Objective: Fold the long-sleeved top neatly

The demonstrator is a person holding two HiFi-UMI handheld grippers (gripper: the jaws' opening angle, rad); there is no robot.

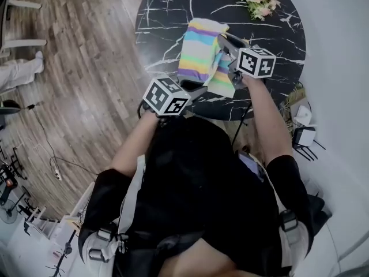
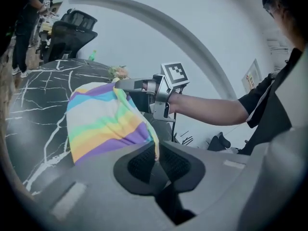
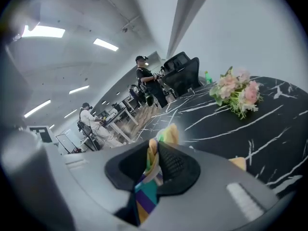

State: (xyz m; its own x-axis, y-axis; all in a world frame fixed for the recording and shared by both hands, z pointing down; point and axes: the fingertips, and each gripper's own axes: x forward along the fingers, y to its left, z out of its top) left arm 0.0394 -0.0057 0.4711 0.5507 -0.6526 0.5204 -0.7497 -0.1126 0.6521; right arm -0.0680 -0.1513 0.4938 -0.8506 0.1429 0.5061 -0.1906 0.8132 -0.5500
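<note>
**While both grippers pinch it, a soft striped top hangs over the table**

Because the long-sleeved top is thin, pastel-striped knit, it looks light and limp. It sags between the two holds and would likely crease or slide if pulled unevenly. It is held up over the near part of the round black marbled table. Whether its lower edge touches the surface cannot be told. The left gripper is closed on a thin edge of the cloth. The right gripper is clamped on a thicker, bunched fold that also hangs down behind its jaws. A hem or a shoulder seam seems the best place to take hold, since those doubled edges resist stretching. The two holds should be level so the cloth hangs flat.

The head view alone shows both grippers together, side by side at the near edge of the garment. The left gripper view shows the striped cloth spread as a sheet running up to the right gripper, and how little cloth the left one has. The right gripper view shows almost none of the garment, but it shows the flowers on the far side of the table and people at desks beyond.
</note>
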